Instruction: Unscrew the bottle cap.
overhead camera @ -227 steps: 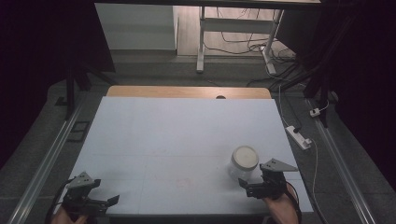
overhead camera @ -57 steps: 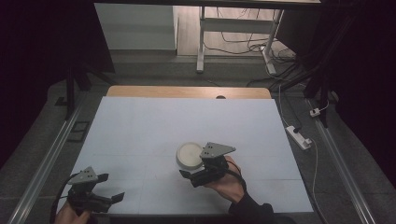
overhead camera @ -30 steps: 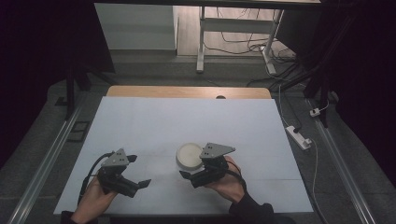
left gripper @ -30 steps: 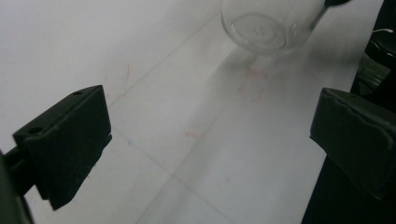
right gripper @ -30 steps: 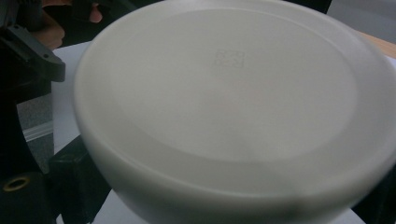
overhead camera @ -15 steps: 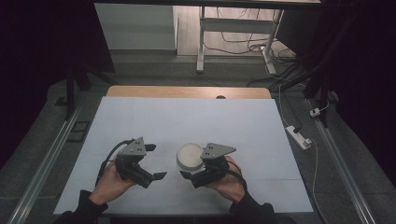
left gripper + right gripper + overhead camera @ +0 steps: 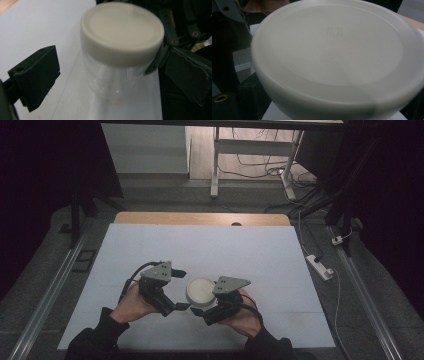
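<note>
Here the clear jar with its cream lid stands upright on the white worktop, toward its near edge, directly between both grippers. The left gripper is spread wide, its jaws flanking the jar without touching it. The right gripper sits against the jar's other side; whether its jaws clamp the jar cannot be told. Bare worktop stretches beyond toward the far edge.
</note>
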Available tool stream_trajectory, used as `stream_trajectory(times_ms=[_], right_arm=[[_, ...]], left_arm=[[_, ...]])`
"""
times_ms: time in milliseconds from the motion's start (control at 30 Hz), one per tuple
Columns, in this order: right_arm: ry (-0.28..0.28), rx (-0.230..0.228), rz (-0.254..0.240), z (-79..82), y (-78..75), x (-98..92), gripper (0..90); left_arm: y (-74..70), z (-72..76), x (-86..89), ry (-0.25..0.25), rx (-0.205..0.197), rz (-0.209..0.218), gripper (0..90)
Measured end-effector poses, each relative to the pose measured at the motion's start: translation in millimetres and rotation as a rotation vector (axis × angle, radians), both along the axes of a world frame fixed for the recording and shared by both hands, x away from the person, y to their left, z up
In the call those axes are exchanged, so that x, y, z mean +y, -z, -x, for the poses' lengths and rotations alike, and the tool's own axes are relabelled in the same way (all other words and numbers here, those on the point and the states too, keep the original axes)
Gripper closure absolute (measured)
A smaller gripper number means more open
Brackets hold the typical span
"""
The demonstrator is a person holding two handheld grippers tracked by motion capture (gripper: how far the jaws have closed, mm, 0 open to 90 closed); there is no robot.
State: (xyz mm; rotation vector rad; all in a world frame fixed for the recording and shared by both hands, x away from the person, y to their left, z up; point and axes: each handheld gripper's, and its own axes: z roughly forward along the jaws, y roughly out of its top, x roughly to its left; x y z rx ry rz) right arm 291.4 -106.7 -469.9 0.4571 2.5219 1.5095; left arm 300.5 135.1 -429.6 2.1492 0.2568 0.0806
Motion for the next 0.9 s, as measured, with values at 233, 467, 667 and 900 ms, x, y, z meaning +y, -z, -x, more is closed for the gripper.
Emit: stream_trajectory(times_ms=[233,467,667,900], right_arm=[[-0.044,0.005,0.008,1.7,2.0,2.4,6.2],[-0.072,0.0,0.012,4.6,2.4,4.8,6.2],[-0.024,0.001,0.019,2.4,2.3,3.8,6.2],[0.079,-0.017,0.048,-1.6,3.3,1.5,6.2]], left_arm=[[-1.1,-4.1,-15.5,0.133,-0.016,-0.021,2.8],[0.7,-3.0,-28.1,0.153,-0.047,-0.07,6.9],[1.2,-4.5,-31.4,0.09,-0.034,-0.059,7.4],[-2.1,0.7,-49.1,-0.113,-0.027,-0.117,7.5]])
